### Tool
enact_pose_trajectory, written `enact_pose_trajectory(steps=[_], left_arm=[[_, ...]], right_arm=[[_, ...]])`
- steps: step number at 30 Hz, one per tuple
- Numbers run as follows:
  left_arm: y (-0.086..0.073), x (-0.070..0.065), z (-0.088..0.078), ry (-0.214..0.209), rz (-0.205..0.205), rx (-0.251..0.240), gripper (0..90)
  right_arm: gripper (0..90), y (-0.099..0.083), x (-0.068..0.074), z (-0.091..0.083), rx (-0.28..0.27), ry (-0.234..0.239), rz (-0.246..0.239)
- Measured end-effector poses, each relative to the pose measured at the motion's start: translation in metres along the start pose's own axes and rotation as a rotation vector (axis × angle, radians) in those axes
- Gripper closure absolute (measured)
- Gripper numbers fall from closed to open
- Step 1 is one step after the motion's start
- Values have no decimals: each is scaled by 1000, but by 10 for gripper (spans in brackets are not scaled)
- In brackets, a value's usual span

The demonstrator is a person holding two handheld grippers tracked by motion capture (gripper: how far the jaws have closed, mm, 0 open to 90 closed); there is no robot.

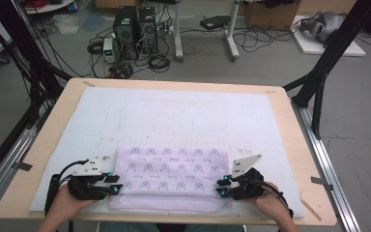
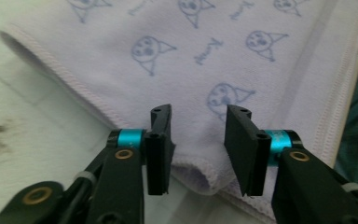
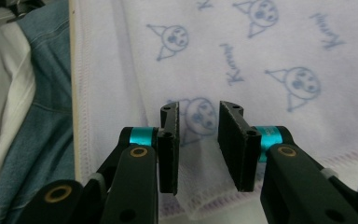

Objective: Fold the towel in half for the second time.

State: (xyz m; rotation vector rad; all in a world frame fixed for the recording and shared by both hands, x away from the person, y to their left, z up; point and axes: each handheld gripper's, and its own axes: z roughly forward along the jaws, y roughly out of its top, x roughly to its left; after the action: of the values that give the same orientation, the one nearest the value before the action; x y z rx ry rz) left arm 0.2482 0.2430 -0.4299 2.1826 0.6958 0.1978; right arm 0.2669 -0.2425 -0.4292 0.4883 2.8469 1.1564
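A pale lilac towel [image 1: 171, 169] printed with small blue cartoon faces lies folded at the near edge of the white mat [image 1: 174, 111]. My left gripper [image 1: 115, 186] sits at the towel's near left corner and my right gripper [image 1: 221, 187] at its near right corner. In the left gripper view the jaws [image 2: 198, 140] stand apart over the towel's [image 2: 191, 56] folded hem, with cloth showing in the gap. In the right gripper view the jaws [image 3: 198, 135] are also apart, a narrower gap, straddling the towel's [image 3: 261, 56] stitched edge. Neither pair of pads visibly presses the cloth.
The mat covers a wooden table [image 1: 53, 125] framed by black struts [image 1: 328, 58] and metal rails. Computer towers [image 1: 135, 31] and cables stand on the floor beyond. The person's blue jeans [image 3: 37, 116] lie just past the table's near edge.
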Motion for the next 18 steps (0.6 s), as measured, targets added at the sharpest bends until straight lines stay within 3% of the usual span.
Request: enact_pose_trajectory(steps=[4,7,11,13,15,18], left_arm=[[8,-6,-3,-5,25,-33,545],[9,-14,4,-19,60,-5,535],[1,-17,16,9,74,24,552],[0,-21,15,29,92,3,622],[0,-23,14,25,113,-7,795],[2,-21,11,14,97,-18,862]], right_arm=[[669,6,3,-3,-32,-7,-23],[637,8,7,1,-35,12,-50],[618,4,9,13,-12,14,-43],[672,1,10,15,-38,5,-29],[789,0,9,14,-41,-1,-11],[846,4,8,12,-26,8,-5]])
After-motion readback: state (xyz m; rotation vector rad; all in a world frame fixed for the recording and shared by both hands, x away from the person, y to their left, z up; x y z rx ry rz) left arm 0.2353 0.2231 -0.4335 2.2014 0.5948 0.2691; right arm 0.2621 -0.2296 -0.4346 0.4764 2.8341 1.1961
